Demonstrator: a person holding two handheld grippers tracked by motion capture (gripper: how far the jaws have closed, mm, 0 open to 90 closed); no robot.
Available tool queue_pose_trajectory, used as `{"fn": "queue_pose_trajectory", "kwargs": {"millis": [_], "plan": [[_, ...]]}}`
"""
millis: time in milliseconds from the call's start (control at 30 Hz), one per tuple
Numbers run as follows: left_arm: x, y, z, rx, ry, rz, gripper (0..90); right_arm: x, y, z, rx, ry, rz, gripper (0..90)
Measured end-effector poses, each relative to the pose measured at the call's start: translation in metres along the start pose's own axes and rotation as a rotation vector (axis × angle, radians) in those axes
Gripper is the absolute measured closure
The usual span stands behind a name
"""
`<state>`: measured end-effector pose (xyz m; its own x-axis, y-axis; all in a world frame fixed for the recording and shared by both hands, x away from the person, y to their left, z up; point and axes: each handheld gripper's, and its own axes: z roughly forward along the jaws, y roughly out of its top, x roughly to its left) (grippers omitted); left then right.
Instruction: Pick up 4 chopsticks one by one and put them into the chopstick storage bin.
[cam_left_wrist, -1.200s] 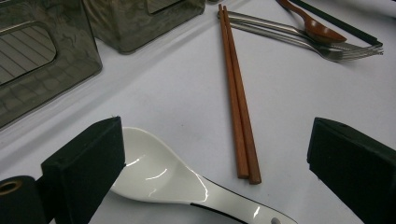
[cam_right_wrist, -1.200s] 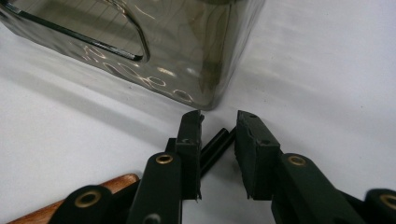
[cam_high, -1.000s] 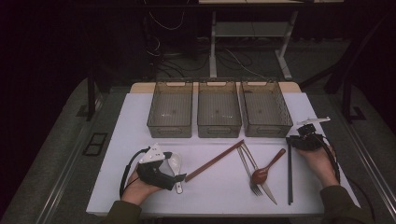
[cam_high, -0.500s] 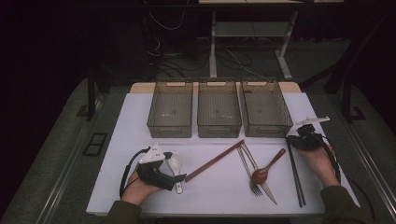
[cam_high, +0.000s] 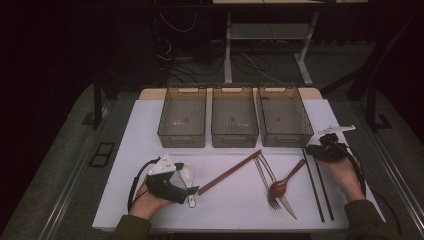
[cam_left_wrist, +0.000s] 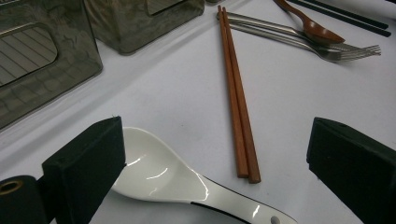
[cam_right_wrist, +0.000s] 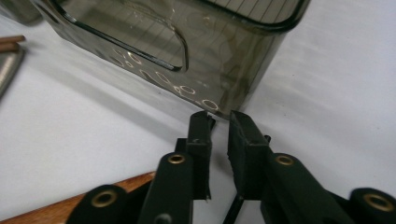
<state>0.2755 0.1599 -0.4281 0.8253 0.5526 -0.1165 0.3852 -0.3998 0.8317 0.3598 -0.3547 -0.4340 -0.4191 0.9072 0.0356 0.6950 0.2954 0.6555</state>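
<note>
Since the earlier frames, the black chopsticks (cam_high: 316, 185) have gone from 1 tight line to 2 sticks lying slightly apart on the tabletop (cam_high: 230, 210), as the right hand-held gripper (cam_high: 320, 149) at their far ends has just been opening its jaws. Those jaws stand a little apart, with a thin dark stick between them, pads not pressing it, just before the right-hand bin (cam_right_wrist: 224, 60). Wide open, the left hand-held gripper (cam_left_wrist: 215, 154) straddles a white spoon (cam_left_wrist: 163, 175), beside brown chopsticks (cam_left_wrist: 236, 93).
</note>
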Motion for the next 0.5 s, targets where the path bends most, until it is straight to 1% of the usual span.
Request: {"fn": "queue_pose_trajectory", "kwargs": {"millis": [100, 167, 200, 333, 367, 400, 433, 500], "plan": [[0.0, 0.0, 0.0, -0.001, 0.0, -0.001, 3.4, 0.001, -0.003, -0.01, -0.009, -0.012, 0.007, 67.3], [0.001, 0.0, 0.0, -0.001, 0.001, -0.001, 3.4, 0.0, -0.007, -0.017, -0.008, -0.021, 0.007, 65.3], [0.0, 0.0, 0.0, -0.001, 0.0, -0.002, 3.4, 0.0, -0.01, -0.02, -0.007, -0.02, 0.012, 64.9], [0.001, 0.0, 0.0, 0.0, 0.001, -0.001, 3.4, 0.004, -0.023, -0.03, 0.015, -0.007, 0.005, 64.8], [0.001, 0.0, 0.0, 0.0, 0.001, -0.001, 3.4, 0.004, -0.023, -0.03, 0.015, -0.007, 0.005, 64.8], [0.0, 0.0, 0.0, 0.001, 0.002, -0.006, 3.4, 0.009, -0.03, -0.034, 0.025, 0.002, -0.003, 64.9], [0.0, 0.0, 0.0, 0.0, 0.001, -0.006, 3.4, 0.011, -0.033, -0.036, 0.032, 0.007, -0.007, 65.0], [0.0, 0.0, 0.0, 0.006, 0.0, 0.001, 3.4, 0.015, -0.042, -0.039, 0.055, 0.018, -0.019, 65.7]]}}
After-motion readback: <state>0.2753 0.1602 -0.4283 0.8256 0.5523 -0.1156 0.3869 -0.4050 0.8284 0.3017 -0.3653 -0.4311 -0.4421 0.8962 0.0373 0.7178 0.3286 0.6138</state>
